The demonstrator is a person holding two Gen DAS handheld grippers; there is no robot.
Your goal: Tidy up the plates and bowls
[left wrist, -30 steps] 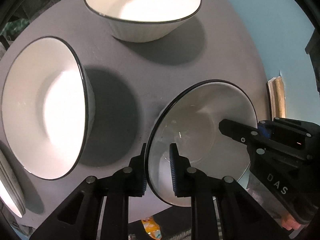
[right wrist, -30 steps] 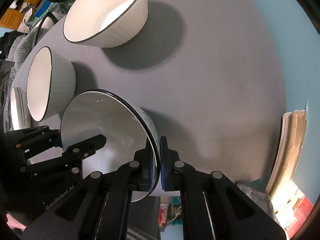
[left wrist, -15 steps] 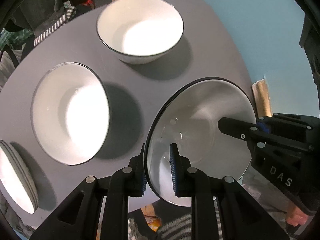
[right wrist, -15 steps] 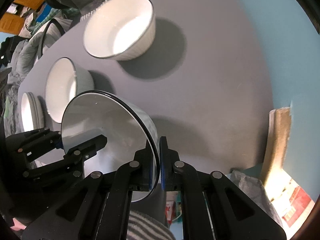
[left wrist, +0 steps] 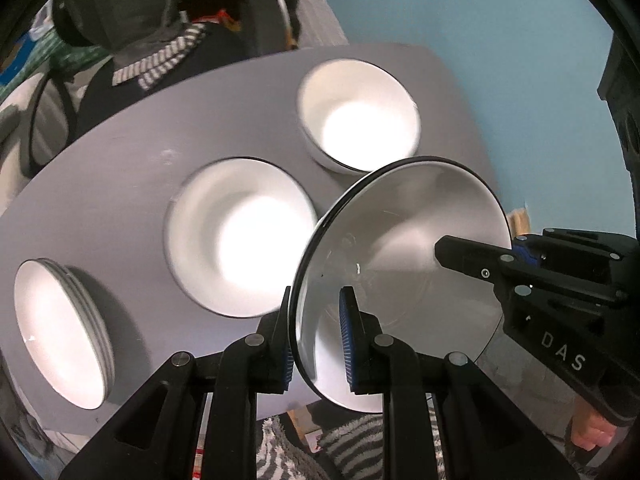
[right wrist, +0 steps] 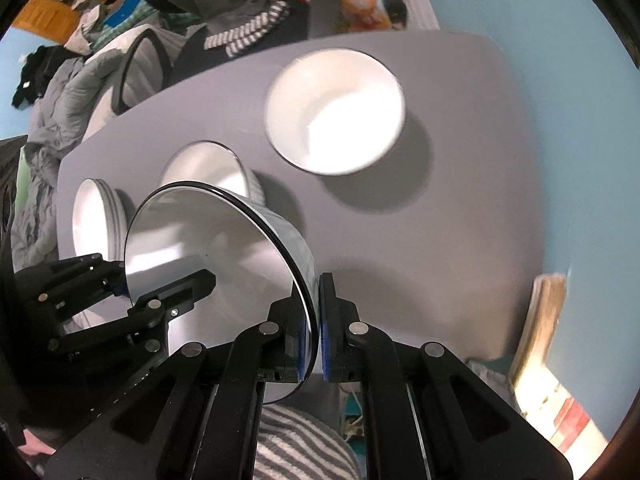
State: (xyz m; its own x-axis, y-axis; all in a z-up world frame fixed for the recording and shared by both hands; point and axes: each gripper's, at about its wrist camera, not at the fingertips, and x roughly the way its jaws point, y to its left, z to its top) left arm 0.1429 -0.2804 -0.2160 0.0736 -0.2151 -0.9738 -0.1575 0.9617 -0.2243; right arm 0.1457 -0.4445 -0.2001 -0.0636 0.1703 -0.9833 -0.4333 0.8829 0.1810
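A white bowl with a black rim point(left wrist: 404, 264) point(right wrist: 208, 248) hangs in the air above the grey table, held by both grippers at opposite sides of its rim. My left gripper point(left wrist: 316, 332) is shut on its near-left rim; my right gripper point(right wrist: 314, 332) is shut on the opposite rim and shows in the left wrist view at the right point(left wrist: 520, 256). Below on the table point(left wrist: 100, 184) stand a middle white bowl point(left wrist: 240, 236) point(right wrist: 212, 172), a far white bowl point(left wrist: 360, 116) point(right wrist: 336, 112) and a stack of white plates point(left wrist: 60, 332) point(right wrist: 96, 216) at the left.
A chair draped with grey and striped clothing point(right wrist: 240, 28) stands past the table's far edge. Blue floor lies to the right, with a wooden board point(right wrist: 548, 320) leaning there. A striped rug point(right wrist: 296, 440) lies beneath the near edge. A hand point(left wrist: 588, 436) shows at lower right.
Both grippers have risen with the bowl between them. The table's bowls look smaller and farther, and the plate stack and the far edge have come into view.
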